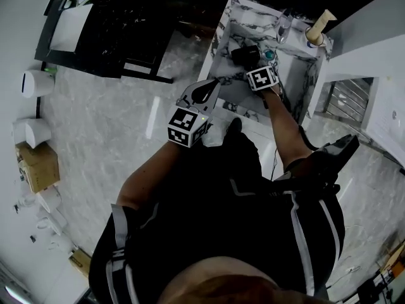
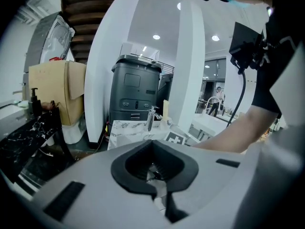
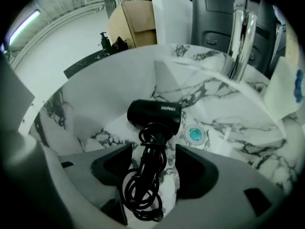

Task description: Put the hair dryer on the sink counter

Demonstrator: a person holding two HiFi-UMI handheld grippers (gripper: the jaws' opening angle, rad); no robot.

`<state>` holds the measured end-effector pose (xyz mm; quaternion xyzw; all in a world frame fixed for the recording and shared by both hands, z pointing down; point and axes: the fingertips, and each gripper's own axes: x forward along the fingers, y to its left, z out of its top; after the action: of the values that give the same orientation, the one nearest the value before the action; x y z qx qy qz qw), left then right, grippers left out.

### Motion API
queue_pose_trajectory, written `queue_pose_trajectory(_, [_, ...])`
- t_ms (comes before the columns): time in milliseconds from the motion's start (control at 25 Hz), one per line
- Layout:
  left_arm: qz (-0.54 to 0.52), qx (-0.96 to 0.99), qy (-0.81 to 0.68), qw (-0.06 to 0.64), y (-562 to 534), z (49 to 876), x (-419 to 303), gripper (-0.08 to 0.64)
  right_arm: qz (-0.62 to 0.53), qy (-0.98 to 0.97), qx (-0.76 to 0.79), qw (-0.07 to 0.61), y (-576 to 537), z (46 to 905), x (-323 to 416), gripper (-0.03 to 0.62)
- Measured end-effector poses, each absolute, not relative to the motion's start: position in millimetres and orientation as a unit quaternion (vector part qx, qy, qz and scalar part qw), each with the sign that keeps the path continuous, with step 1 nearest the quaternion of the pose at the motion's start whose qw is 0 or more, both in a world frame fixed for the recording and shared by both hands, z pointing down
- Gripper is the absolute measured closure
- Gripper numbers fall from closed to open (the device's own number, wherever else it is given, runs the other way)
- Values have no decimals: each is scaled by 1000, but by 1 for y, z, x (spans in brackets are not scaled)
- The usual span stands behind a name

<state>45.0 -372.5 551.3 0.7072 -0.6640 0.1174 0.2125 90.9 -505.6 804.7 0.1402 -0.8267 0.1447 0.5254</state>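
The black hair dryer lies in the white marble sink basin, its cord coiled around its handle and trailing toward me. My right gripper reaches down into the basin, and its jaws stand open on either side of the handle and cord with gaps on both sides. In the head view the hair dryer shows just beyond the right gripper inside the sink. The left gripper hangs shut and empty over the floor before the sink; its jaw tips meet in its own view.
A chrome faucet rises at the basin's back and a teal drain plug sits right of the dryer. A bottle stands on the counter's far corner. A black stand, white bins and a cardboard box lie left.
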Motion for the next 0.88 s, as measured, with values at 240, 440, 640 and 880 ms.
queue_pose_trajectory(240, [90,743,-634,194,-377,531,57,558,157,-872,133,445,-492,729,77,318])
queue_pose_trajectory(440, [74,774,-604,172,-373,514,69,558,147,-901,162,374,-484,661,76,319])
queue_pose_trajectory(640, [62,793,-591,134,-364,481,66,558,137,-922,188,311,-468,590,84,323])
queue_pose_trajectory(880, [37,808,-581,92,-354,430,54,558,118,-936,240,226,-450,509,91,434])
